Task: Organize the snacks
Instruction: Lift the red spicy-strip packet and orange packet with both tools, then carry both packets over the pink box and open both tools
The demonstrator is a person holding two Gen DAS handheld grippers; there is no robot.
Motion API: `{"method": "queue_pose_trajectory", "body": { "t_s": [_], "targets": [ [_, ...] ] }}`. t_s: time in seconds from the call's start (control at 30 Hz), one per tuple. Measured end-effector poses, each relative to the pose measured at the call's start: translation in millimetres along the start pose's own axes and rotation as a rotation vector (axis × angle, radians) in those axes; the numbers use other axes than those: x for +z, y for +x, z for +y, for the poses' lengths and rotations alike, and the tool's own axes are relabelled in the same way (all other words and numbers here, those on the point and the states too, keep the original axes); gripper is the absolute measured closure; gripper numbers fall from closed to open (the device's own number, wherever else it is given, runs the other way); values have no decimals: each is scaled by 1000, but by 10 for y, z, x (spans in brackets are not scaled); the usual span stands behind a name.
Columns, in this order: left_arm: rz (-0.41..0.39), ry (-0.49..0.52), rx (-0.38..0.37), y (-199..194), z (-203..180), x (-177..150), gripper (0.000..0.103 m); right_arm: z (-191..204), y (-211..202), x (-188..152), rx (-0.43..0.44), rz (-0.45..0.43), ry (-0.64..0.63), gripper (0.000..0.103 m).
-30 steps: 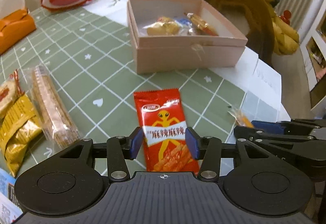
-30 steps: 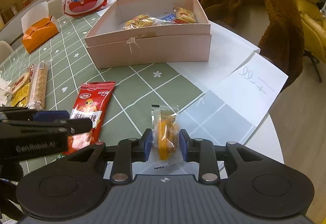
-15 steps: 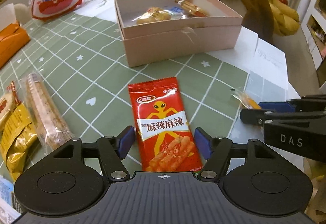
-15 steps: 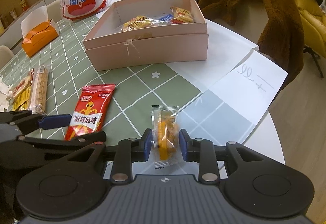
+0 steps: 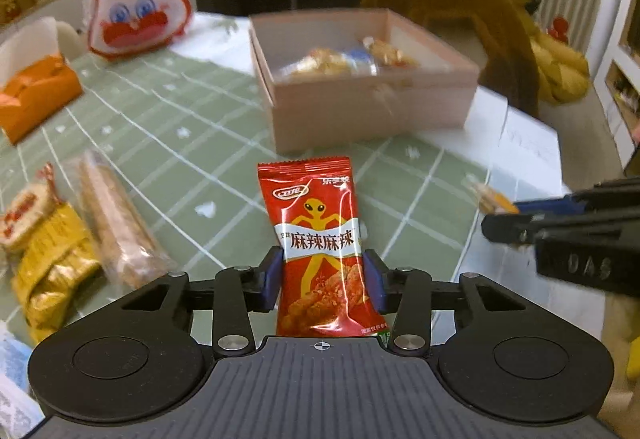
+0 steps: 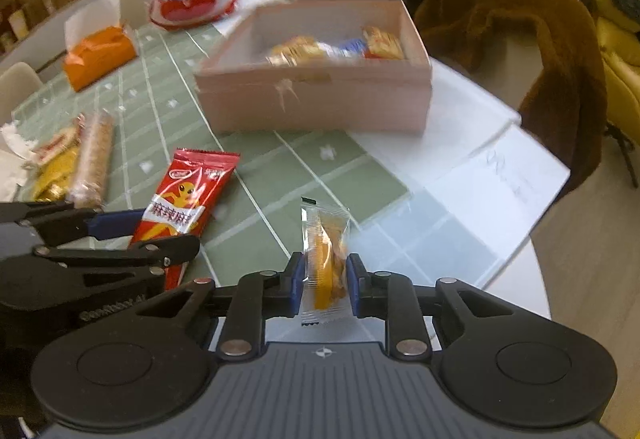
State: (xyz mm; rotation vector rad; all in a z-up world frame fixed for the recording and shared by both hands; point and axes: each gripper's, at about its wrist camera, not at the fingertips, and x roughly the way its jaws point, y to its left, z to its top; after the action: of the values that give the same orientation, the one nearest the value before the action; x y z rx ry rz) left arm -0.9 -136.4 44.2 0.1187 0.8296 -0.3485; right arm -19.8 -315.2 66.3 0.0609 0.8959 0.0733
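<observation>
Both grippers are loaded: the left gripper (image 5: 323,279) just closed in on the red snack packet (image 5: 320,239), while the right gripper (image 6: 323,285) pinches the small clear-wrapped orange snack (image 6: 326,259).

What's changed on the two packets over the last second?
The left gripper opened wide, then its fingers have just closed on the red snack packet. The right gripper tightened on the clear orange candy packet. Both packets look lifted. The pink box stayed put.
</observation>
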Motion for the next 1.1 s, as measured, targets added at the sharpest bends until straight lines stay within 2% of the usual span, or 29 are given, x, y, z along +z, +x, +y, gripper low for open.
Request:
{"method": "queue_pose_trajectory", "body": {
  "t_s": [0.1,0.17,0.23,0.3,0.33,0.4,0.5,0.57,0.63,0.67,0.7,0.77,0.8,0.83,0.97,1.1],
  "targets": [
    [-115,-53,-55,-340,85,265,57,-26,-282,288,15,-89,-13,81],
    [-214,-47,-102,-572,151,637,56,-85,-526,618,35,-177,-13,81],
    [-260,-47,-154,-660,257,1077,55,-157,-717,1068,42,-241,-5,81],
    [-230,-78,-200,-534,377,1447,54,-222,-754,1453,58,-258,18,81],
    [-198,-98,-195,-392,434,1614,54,-257,-703,1656,74,-256,29,81],
    [-173,-147,-183,-165,530,1759,55,-317,-499,1929,68,-235,53,81],
    [-159,-233,-256,219,657,1911,54,-392,-59,2169,70,-163,102,80],
    [-53,-290,-341,638,716,2062,53,-421,295,2262,17,-104,124,67],
    [68,-311,-400,993,741,2152,53,-412,543,2257,-41,-61,117,61],
    [83,-305,-400,1062,744,2145,54,-399,587,2217,-59,-50,115,60],
    [75,-294,-381,1078,756,2124,54,-404,595,2157,-57,-46,114,60],
    [53,-272,-347,1017,790,2054,58,-420,560,2012,-33,-48,113,44],
    [48,-265,-333,957,806,2005,60,-421,546,1937,-37,-51,114,41],
    [39,-255,-316,871,824,1941,64,-414,528,1833,-43,-52,109,40],
    [1,-198,-200,446,886,1607,65,-257,497,1443,-53,-32,51,40],
    [-7,-198,-115,-15,1091,1080,65,-5,447,1016,-28,-19,5,37]
  ]
}}
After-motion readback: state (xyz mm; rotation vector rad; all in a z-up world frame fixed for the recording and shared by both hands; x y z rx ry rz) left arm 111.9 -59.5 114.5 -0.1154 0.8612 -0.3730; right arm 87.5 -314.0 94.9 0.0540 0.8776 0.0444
